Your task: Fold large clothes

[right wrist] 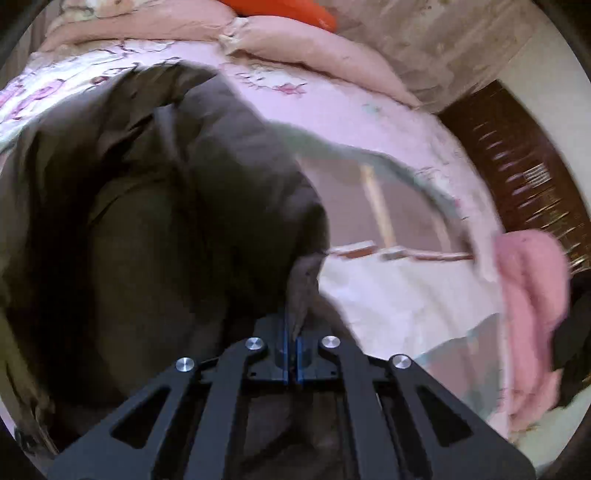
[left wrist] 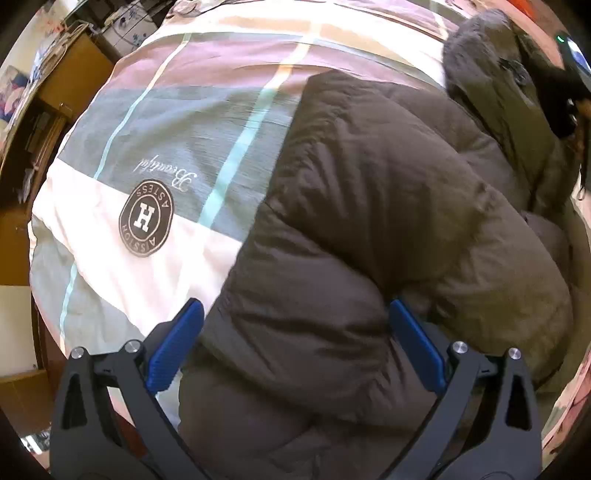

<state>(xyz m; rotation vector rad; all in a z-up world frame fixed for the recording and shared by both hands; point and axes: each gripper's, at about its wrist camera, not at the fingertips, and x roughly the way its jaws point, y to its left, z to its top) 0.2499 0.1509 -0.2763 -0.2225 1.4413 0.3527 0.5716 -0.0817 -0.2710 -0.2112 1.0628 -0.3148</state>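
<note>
A large dark brown puffer jacket [left wrist: 369, 203] lies bunched on a bed, its fur-trimmed hood [left wrist: 480, 55] at the upper right of the left wrist view. My left gripper [left wrist: 295, 332] points down over the jacket's near part with its blue pads [left wrist: 177, 343] spread wide; puffy fabric bulges between them and neither pad squeezes it. In the right wrist view the jacket [right wrist: 166, 221] fills the left half, blurred. My right gripper [right wrist: 291, 332] is shut, and a pinch of the jacket's brown fabric [right wrist: 304, 291] rises from between its pads.
A striped duvet [left wrist: 166, 129] with a round "H" badge [left wrist: 146, 218] lies under the jacket. A pink floral quilt [right wrist: 295, 103], a pink towel [right wrist: 528, 277] and something orange [right wrist: 288, 11] lie beyond. Wooden furniture [left wrist: 74, 74] stands beside the bed at the left.
</note>
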